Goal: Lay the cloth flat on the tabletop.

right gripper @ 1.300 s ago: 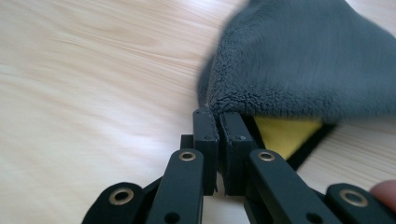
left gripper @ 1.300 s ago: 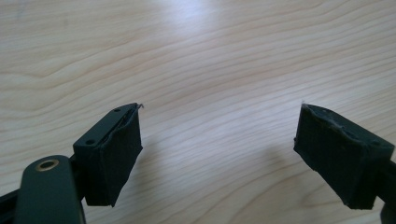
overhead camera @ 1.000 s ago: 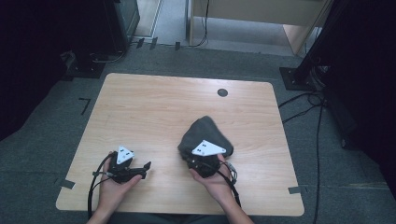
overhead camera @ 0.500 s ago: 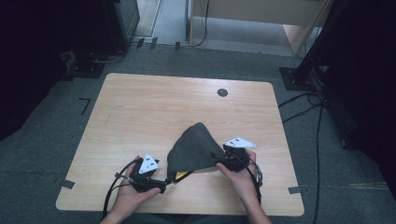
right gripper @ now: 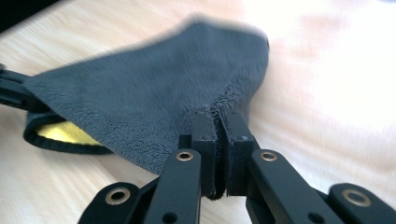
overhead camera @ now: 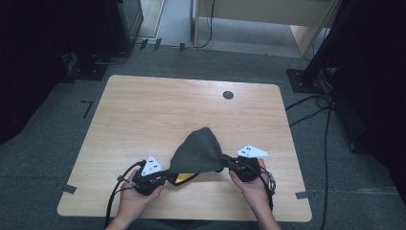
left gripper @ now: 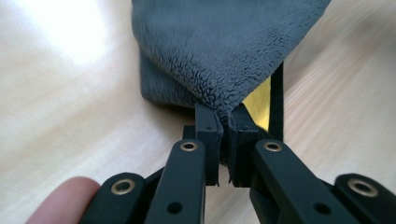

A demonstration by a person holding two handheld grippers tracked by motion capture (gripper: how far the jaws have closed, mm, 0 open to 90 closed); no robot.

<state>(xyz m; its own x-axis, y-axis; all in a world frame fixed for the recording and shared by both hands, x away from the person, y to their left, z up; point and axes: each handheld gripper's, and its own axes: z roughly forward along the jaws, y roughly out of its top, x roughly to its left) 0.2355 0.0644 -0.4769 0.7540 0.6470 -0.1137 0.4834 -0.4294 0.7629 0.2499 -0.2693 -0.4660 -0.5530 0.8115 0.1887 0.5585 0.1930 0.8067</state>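
A wooden table (overhead camera: 143, 115) stands on grey carpet. The left gripper (overhead camera: 165, 179) and right gripper (overhead camera: 225, 165) have just been closing; each now pinches an edge of the grey cloth (overhead camera: 198, 151), stretched between them near the table's front edge. A second ago, the left gripper was clear of the cloth.

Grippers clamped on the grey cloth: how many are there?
2. The left gripper pinches the grey cloth at its near left corner; the right gripper pinches its right corner. Both hold it over the table near its front edge.
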